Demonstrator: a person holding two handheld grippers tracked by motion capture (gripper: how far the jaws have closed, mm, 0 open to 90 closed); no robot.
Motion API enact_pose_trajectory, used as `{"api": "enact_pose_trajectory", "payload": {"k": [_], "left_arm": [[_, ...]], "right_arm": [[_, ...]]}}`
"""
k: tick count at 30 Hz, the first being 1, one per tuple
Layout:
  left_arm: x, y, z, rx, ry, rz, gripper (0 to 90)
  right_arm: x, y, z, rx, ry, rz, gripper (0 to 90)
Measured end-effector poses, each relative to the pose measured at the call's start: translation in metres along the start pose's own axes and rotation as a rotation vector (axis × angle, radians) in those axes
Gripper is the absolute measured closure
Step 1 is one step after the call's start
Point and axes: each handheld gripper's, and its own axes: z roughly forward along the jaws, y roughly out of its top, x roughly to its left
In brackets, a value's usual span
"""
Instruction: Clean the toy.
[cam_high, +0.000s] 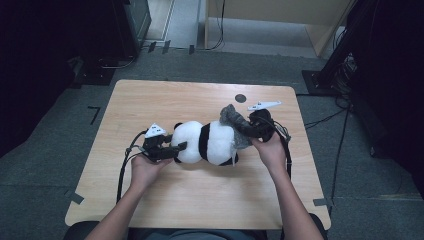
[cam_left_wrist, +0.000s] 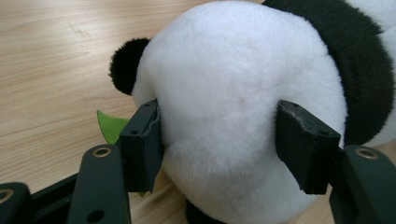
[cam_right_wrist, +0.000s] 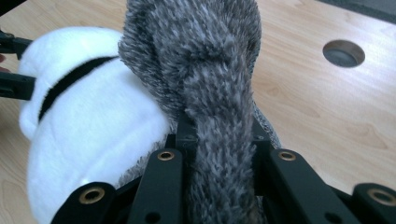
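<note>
A black and white panda plush (cam_high: 207, 142) lies on its side in the middle of the wooden table (cam_high: 160, 97). My left gripper (cam_high: 179, 152) is shut on its round white head (cam_left_wrist: 233, 93), one jaw pressing into the fur on each side, below a black ear (cam_left_wrist: 126, 65). A grey fuzzy cloth (cam_high: 231, 119) drapes over the panda's other end. My right gripper (cam_high: 251, 131) is shut on a fold of that grey cloth (cam_right_wrist: 210, 70), beside the panda's white body (cam_right_wrist: 93, 126). A green felt leaf (cam_left_wrist: 109, 126) pokes out beneath the head.
A round cable hole (cam_high: 240, 98) sits in the table behind the plush, also visible as the hole (cam_right_wrist: 343, 52) past the cloth. Dark equipment and cables stand on the floor around the table's far side.
</note>
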Motion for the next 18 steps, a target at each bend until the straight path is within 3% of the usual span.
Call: {"api": "enact_pose_trajectory", "payload": {"k": [7,16,18], "left_arm": [[0.0,-0.001,-0.001,-0.012,-0.018,-0.013,37.5],[0.003,0.0,-0.003,-0.022,-0.056,-0.047,30.7],[0.003,0.0,-0.005,-0.027,-0.058,-0.036,30.4]], "right_arm": [[-0.009,-0.014,0.005,0.017,-0.005,0.038,75.0],[-0.008,-0.006,0.008,0.036,-0.026,0.012,75.1],[-0.009,-0.006,0.011,0.036,-0.025,0.02,75.1]]}}
